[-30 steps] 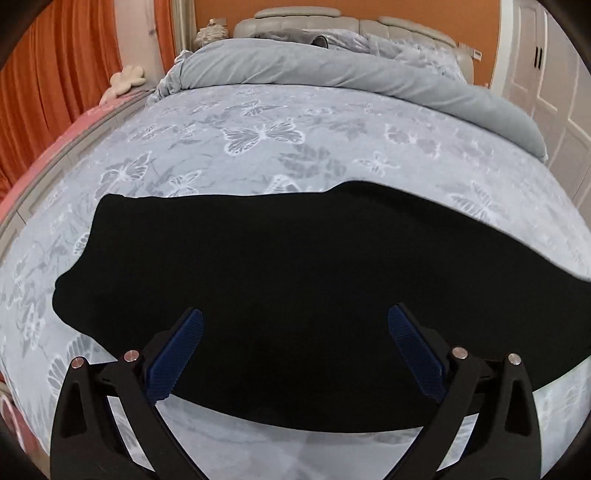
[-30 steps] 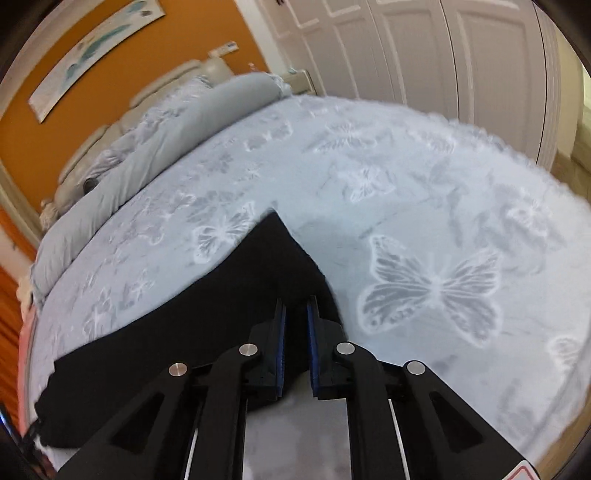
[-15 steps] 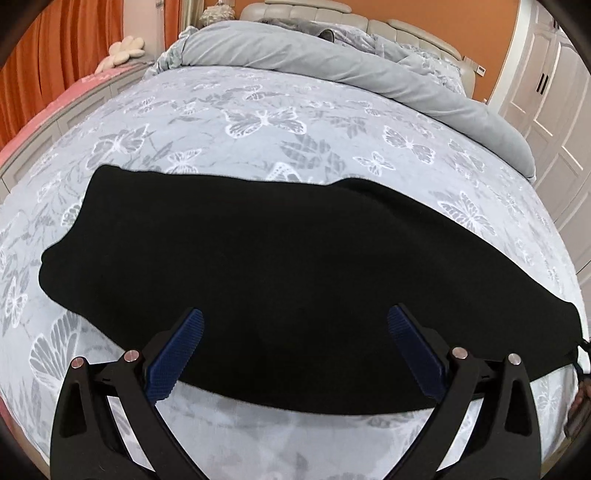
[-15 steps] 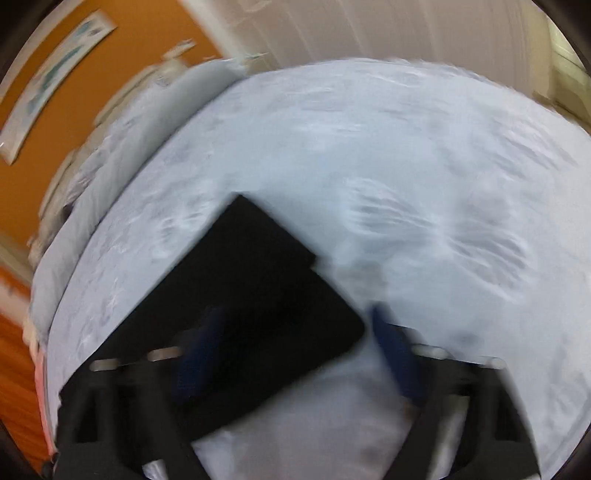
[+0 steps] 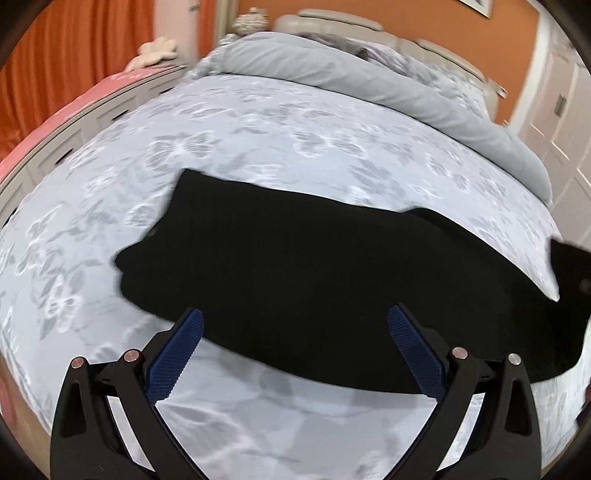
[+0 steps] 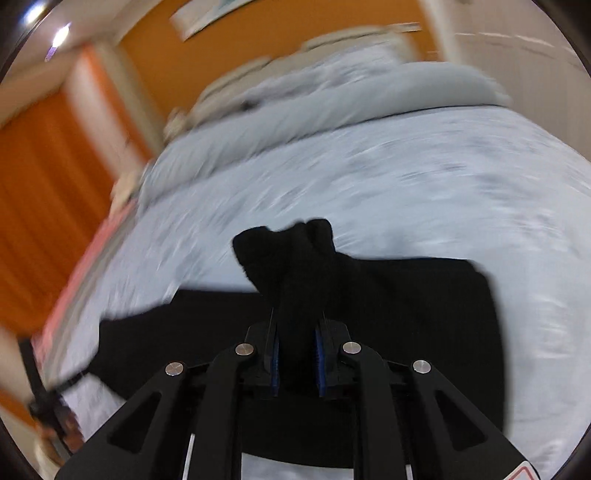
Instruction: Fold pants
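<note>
Across the butterfly-print bedspread [image 5: 258, 155], black pants [image 5: 314, 273] laid out flat, one end bunched and lifted between the closing pads of the right gripper [image 6: 297, 360], left gripper [image 5: 295, 343] spread wide above the near edge, gripping nothing.

A pale grey bedspread printed with white and grey butterflies [image 5: 258, 147] covers the whole bed, and a plain grey duvet rolled into a long bolster [image 5: 369, 79] lies across its far end, in front of a padded beige headboard [image 5: 343, 22]. Behind the headboard is an orange wall [image 5: 424, 22] with a framed picture [image 6: 207, 16] hanging on it, blurred in the right wrist view. Orange curtains [image 5: 74, 48] hang on one side of the bed above a pink-topped ledge [image 5: 74, 107] with a cream soft toy [image 5: 157, 50] on it, and white panelled wardrobe doors [image 5: 565, 110] stand on the other side.
</note>
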Demonstrator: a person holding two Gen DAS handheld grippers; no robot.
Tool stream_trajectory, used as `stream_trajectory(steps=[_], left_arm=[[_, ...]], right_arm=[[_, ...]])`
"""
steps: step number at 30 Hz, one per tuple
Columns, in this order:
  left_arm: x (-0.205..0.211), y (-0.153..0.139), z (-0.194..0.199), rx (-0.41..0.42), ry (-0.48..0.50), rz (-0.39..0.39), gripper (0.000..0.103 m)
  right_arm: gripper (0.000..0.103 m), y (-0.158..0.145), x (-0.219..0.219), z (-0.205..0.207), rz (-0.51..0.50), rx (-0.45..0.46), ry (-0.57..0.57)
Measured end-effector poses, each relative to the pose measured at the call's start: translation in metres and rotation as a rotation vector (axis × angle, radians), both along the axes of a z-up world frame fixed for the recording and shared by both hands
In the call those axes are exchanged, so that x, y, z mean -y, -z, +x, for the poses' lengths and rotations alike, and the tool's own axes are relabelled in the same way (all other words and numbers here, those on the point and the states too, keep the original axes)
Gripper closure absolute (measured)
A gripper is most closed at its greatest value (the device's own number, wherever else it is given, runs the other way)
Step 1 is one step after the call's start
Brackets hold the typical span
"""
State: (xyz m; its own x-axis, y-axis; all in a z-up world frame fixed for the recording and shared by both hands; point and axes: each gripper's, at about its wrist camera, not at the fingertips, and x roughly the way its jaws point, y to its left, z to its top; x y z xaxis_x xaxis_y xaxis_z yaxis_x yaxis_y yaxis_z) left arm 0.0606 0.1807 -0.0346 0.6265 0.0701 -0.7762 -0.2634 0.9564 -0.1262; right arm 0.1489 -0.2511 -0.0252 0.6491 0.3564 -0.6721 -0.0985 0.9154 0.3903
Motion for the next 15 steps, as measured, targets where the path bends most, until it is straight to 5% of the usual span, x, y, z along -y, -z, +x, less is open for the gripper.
stream_trajectory(steps=[6, 9, 11, 15], left_arm=[[-0.063, -0.004, -0.016, 0.015, -0.098, -0.027, 0.005], [-0.094, -0.001, -0.02, 0.014, -0.131, -0.048, 0.005], [-0.113, 0.007, -0.019, -0.001, -0.153, -0.073, 0.005], [-0.136, 0.03, -0.012, -0.049, -0.185, -0.129, 0.005]], right_arm=[[0.089, 0.039, -0.12, 0.015, -0.138, -0.068, -0.193], [0.079, 0.075, -0.161, 0.015, -0.301, -0.153, -0.256], [0.058, 0.071, -0.174, 0.002, -0.396, -0.091, -0.278], [0.045, 0.031, -0.175, -0.024, -0.41, 0.0, -0.266]])
